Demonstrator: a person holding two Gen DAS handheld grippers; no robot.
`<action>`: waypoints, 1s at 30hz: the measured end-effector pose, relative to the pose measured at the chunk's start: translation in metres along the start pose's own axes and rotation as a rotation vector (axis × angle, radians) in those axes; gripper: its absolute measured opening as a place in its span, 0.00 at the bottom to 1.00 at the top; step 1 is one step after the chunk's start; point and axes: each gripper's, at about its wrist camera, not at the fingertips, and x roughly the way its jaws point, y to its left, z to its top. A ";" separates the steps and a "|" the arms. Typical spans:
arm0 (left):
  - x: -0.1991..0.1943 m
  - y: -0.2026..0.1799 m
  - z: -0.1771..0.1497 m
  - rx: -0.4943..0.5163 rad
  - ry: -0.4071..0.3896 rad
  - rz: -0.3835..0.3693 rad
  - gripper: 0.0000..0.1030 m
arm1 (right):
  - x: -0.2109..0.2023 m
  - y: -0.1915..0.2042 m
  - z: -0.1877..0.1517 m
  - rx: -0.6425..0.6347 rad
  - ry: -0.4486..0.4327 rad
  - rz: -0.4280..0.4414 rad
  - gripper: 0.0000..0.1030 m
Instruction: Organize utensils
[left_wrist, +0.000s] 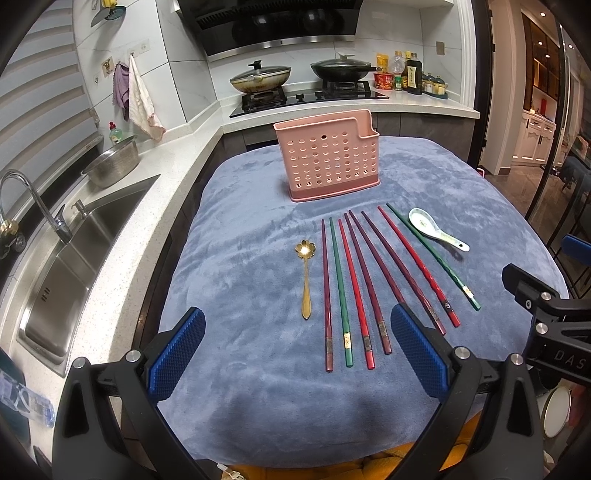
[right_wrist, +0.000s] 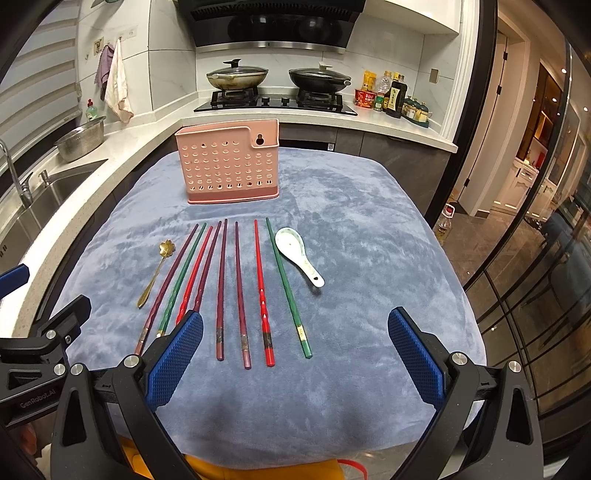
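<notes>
A blue cloth (left_wrist: 258, 240) covered the table, and a pink holder (left_wrist: 327, 157) with round holes stood upright on its far side. Both grippers, left (left_wrist: 297, 354) and right (right_wrist: 295, 354), hung over the near edge with their blue pads wide apart and nothing between them. Between them and the holder lay eight chopsticks (right_wrist: 238, 291) fanned side by side, a white spoon (right_wrist: 297, 253) just right of them and a small gold spoon (left_wrist: 306, 280) just left.
</notes>
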 end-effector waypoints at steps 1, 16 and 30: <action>0.001 0.002 0.000 -0.003 0.002 -0.007 0.93 | 0.001 0.000 0.000 0.001 0.000 0.002 0.93; 0.087 0.053 -0.010 -0.200 0.179 -0.104 0.93 | 0.055 -0.026 -0.005 0.051 0.077 -0.017 0.91; 0.162 0.048 -0.007 -0.211 0.316 -0.187 0.61 | 0.120 -0.044 0.008 0.082 0.140 0.015 0.70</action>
